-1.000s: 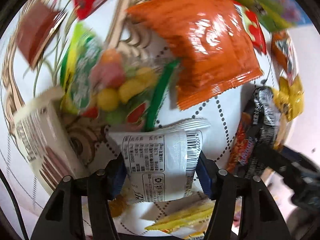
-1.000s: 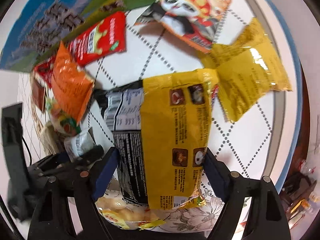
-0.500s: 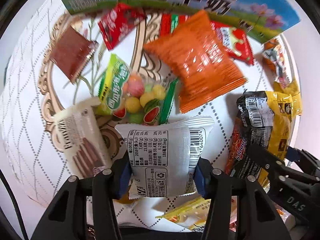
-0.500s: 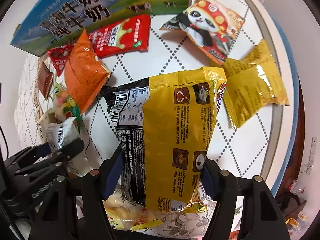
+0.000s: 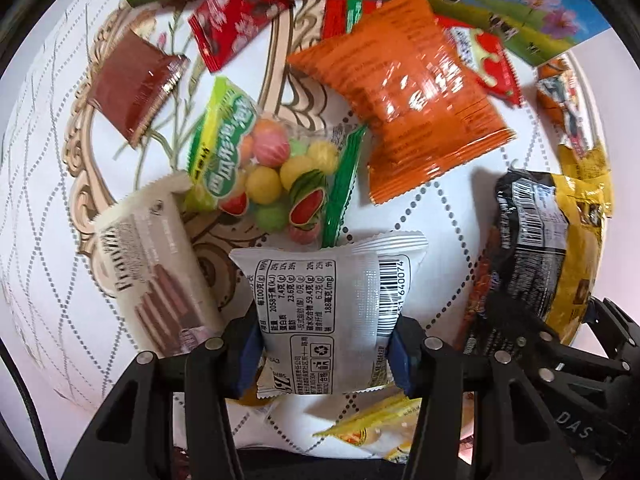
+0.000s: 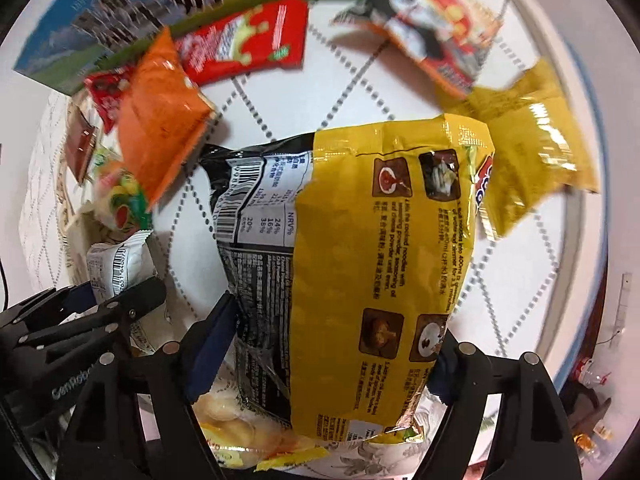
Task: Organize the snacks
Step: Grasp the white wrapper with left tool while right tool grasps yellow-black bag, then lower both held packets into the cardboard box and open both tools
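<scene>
My views are bright and evenly lit, bulging at the dark fisheye rims. Glare streaks the orange packet (image 5: 404, 96); motion blur smears the far packets and box lettering.

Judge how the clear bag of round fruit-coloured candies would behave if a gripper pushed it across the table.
The candy bag is loose film, so it would probably crumple rather than slide stiffly. The round candies inside would likely shift and bunch. Its glossy wrapper looks slippery.
</scene>
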`<state>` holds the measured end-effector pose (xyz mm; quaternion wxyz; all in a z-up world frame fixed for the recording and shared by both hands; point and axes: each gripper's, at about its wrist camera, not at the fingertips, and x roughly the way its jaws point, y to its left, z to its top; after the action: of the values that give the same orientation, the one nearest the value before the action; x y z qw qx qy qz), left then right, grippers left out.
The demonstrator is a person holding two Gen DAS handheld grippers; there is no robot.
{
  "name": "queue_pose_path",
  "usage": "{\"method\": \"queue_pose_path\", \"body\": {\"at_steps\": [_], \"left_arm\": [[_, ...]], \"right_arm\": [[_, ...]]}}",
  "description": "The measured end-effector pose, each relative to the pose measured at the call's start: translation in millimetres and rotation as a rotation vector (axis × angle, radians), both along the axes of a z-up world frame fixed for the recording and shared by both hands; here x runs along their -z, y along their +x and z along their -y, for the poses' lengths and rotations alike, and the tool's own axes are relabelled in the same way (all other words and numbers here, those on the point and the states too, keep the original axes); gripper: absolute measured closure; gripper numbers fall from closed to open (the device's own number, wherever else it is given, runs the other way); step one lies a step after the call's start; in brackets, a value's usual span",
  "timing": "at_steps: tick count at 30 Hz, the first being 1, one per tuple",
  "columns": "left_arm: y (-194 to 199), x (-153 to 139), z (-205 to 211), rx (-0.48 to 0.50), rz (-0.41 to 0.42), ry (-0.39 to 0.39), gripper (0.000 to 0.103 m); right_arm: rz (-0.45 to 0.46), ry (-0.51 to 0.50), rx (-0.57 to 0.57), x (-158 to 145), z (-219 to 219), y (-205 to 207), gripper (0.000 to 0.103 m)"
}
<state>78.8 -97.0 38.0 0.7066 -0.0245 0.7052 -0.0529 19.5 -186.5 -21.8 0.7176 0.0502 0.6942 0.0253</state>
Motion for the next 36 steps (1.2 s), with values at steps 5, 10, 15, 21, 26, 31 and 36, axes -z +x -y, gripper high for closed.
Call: {"method": "queue_pose_path", "body": {"at_steps": [5, 10, 15, 21, 26, 31, 36], "left_arm": [[-8, -86, -22, 0.048, 0.073, -0.04, 0.053], [13, -174, -36, 0.049, 0.149, -0.124, 0.053], [58, -207, -44, 0.035, 0.225, -0.195, 0.053], [147, -233, -47, 0.033, 0.276, -0.174, 0.053], [225, -178, -53, 0.015, 0.224, -0.148, 0.053], [276, -92, -64, 0.004, 0.114, -0.134, 0.053], [292, -39, -53, 0.008, 0.043, -0.112, 0.053]], "right_arm": [[0.056, 0.074, 0.062, -46, 5, -12, 0.02], [0.145, 0.165, 0.065, -108, 5, 13, 0.02], [0.236, 0.243, 0.036, -167, -4, 64, 0.02], [0.303, 0.228, 0.003, -199, -11, 143, 0.02], [0.247, 0.217, -0.01, -175, -33, 230, 0.02], [0.155, 0.192, -0.029, -133, -25, 297, 0.02], [0.073, 0.184, -0.042, -81, -35, 331, 0.02]]}}
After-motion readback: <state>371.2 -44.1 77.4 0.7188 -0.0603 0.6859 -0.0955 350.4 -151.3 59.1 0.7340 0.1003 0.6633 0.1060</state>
